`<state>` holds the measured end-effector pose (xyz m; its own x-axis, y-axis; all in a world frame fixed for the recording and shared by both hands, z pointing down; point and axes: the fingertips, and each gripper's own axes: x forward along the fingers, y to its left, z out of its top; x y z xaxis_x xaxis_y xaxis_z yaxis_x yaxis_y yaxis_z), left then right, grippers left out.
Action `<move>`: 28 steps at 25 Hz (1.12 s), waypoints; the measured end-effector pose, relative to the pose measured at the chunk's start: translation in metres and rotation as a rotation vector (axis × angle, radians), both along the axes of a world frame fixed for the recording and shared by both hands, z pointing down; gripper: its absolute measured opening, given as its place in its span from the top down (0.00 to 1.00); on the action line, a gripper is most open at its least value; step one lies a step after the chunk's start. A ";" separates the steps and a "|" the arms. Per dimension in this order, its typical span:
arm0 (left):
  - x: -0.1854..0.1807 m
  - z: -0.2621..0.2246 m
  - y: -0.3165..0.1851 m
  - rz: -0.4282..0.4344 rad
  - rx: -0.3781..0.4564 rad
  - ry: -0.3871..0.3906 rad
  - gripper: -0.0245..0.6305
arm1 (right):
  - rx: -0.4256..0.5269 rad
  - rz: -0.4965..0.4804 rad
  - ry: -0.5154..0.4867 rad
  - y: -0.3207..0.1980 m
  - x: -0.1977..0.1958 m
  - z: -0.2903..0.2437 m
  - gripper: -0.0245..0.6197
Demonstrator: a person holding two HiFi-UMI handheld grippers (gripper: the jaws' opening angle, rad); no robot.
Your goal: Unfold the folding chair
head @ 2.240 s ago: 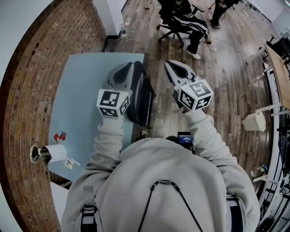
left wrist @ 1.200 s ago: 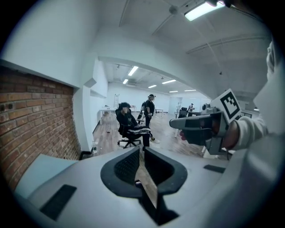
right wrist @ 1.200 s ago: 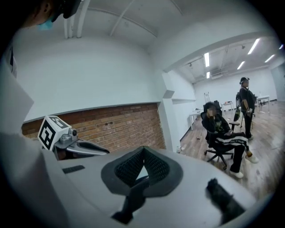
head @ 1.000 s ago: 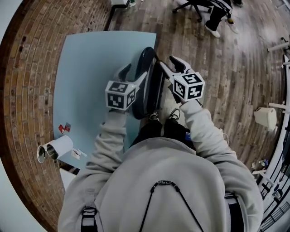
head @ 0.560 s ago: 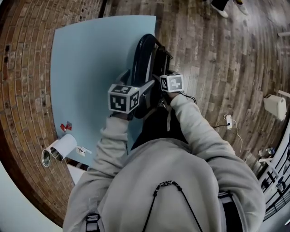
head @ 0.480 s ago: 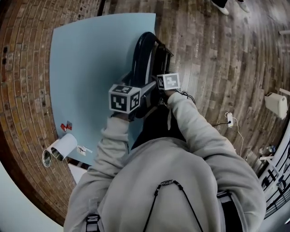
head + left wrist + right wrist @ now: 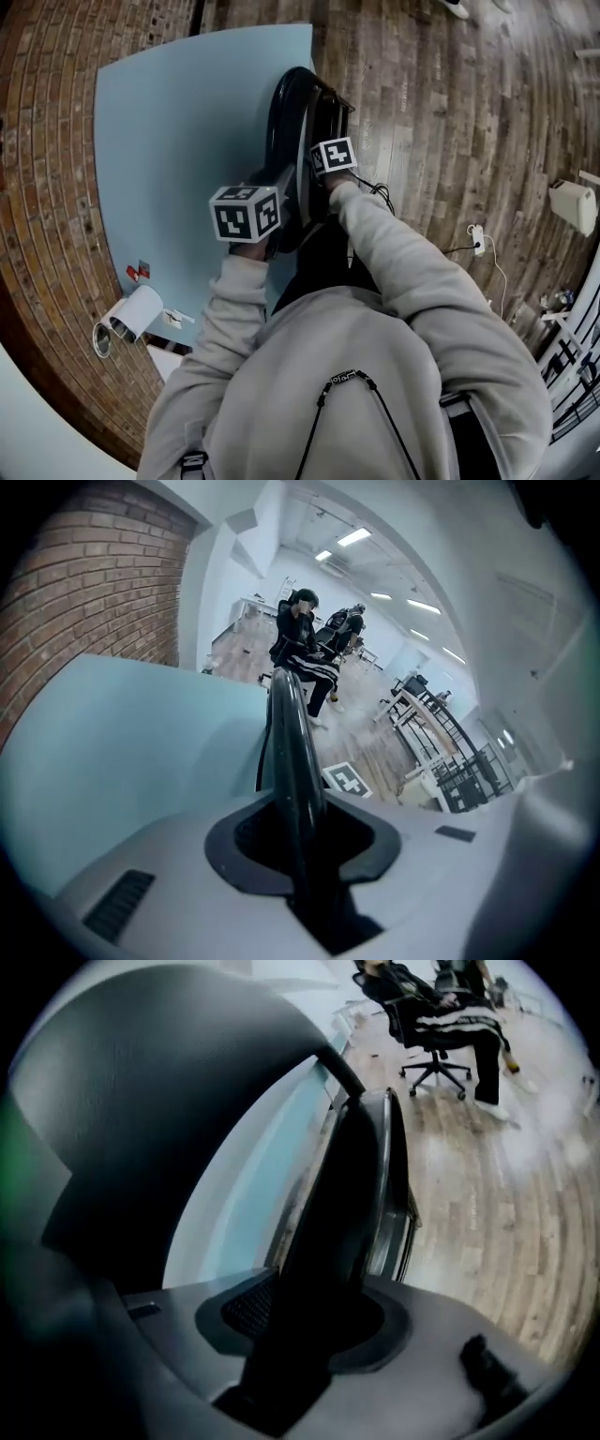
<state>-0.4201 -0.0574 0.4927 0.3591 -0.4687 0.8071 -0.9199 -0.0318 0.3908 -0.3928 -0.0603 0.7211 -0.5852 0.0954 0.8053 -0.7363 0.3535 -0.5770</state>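
A black folding chair (image 7: 284, 103) stands folded, leaning against the right edge of the pale blue table (image 7: 178, 141). My left gripper (image 7: 300, 841) is at the chair's curved back frame tube (image 7: 291, 752). Its jaws are closing and the tube fills the slot between the pads. My right gripper (image 7: 309, 1335) is just right of it, lower on the chair. Its jaws are closing on the dark seat panel (image 7: 347, 1204), which fills the gap. In the head view both marker cubes sit over the chair, so the fingertips are hidden there.
A brick wall (image 7: 47, 187) runs along the table's left side. A white roll (image 7: 131, 314) and small red items (image 7: 137, 272) lie at the table's near corner. A cable with a plug (image 7: 478, 239) and a white box (image 7: 572, 206) are on the wood floor. People sit on office chairs (image 7: 305, 649) farther off.
Both grippers came down onto the folded chair. The right one dropped farther, from above the chair to its seat edge. Both sets of jaws now hold chair parts between them.
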 end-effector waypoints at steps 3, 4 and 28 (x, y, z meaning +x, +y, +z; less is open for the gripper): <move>0.000 0.000 0.000 -0.020 -0.003 -0.003 0.83 | -0.003 0.006 0.039 0.000 0.001 -0.005 0.72; -0.001 0.000 0.000 -0.034 -0.001 0.003 0.84 | -0.007 0.013 0.041 -0.001 0.001 -0.005 0.72; 0.119 0.004 -0.012 0.009 0.006 0.015 0.84 | -0.185 0.100 -0.310 -0.010 0.223 0.014 0.75</move>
<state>-0.3015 -0.0689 0.4966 0.3753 -0.4700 0.7989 -0.9136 -0.0418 0.4045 -0.1694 -0.0699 0.7349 -0.8124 0.1524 0.5628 -0.5421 0.1577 -0.8254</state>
